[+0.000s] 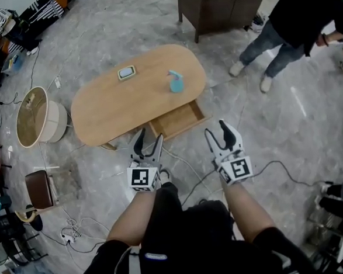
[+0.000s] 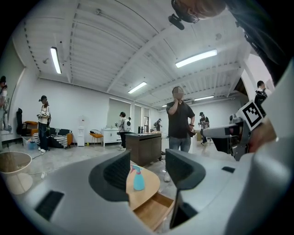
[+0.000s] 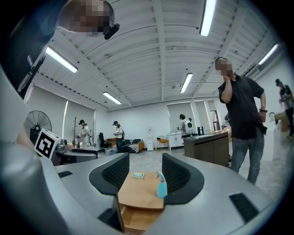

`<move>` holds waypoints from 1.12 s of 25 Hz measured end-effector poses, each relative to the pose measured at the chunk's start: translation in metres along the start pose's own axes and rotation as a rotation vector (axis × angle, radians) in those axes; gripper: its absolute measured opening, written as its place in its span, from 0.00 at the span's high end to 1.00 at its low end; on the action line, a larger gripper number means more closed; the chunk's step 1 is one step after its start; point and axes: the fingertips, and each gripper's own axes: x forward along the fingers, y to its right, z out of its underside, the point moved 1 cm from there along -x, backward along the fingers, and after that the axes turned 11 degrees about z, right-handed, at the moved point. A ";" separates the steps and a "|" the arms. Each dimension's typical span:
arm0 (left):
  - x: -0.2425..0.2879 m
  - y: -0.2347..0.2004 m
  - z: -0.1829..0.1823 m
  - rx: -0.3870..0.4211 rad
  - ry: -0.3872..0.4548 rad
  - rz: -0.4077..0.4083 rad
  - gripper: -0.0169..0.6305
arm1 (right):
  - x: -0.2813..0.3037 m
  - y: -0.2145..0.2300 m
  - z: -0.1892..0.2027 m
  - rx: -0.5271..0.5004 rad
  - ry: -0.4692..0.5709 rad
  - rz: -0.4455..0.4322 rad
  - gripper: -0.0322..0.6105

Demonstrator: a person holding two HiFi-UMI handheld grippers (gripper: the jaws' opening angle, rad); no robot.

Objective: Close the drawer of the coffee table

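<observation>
My left gripper and my right gripper are both held out in front of me with their jaws apart and nothing between them, each just short of the near edge of the coffee table and touching nothing. In the left gripper view, the gap of the left gripper frames the open drawer and a blue spray bottle on the tabletop. In the right gripper view, the right gripper looks along the oval top, with the drawer below its front edge. From my head, the drawer stands pulled out from the table's near side toward me, its wooden inside bare, lying between my two grippers and a little beyond them. The spray bottle stands upright on the top above the drawer, and a small square dish sits farther back. A person stands beyond the table, beside a dark cabinet.
</observation>
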 end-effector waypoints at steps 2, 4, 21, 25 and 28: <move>0.006 0.003 0.005 -0.002 0.015 -0.006 0.60 | 0.002 0.000 0.012 -0.015 -0.005 -0.015 0.64; 0.012 0.006 0.013 -0.017 0.024 -0.004 0.60 | 0.005 -0.001 0.027 -0.016 -0.019 -0.029 0.64; 0.091 0.003 0.204 0.030 0.032 0.157 0.60 | 0.066 0.008 0.230 -0.015 0.001 -0.074 0.64; 0.102 0.003 0.245 0.067 0.033 0.211 0.60 | 0.081 0.009 0.267 0.021 0.040 -0.080 0.64; 0.105 0.003 0.265 0.084 0.052 0.234 0.60 | 0.088 0.007 0.278 0.031 0.084 -0.091 0.64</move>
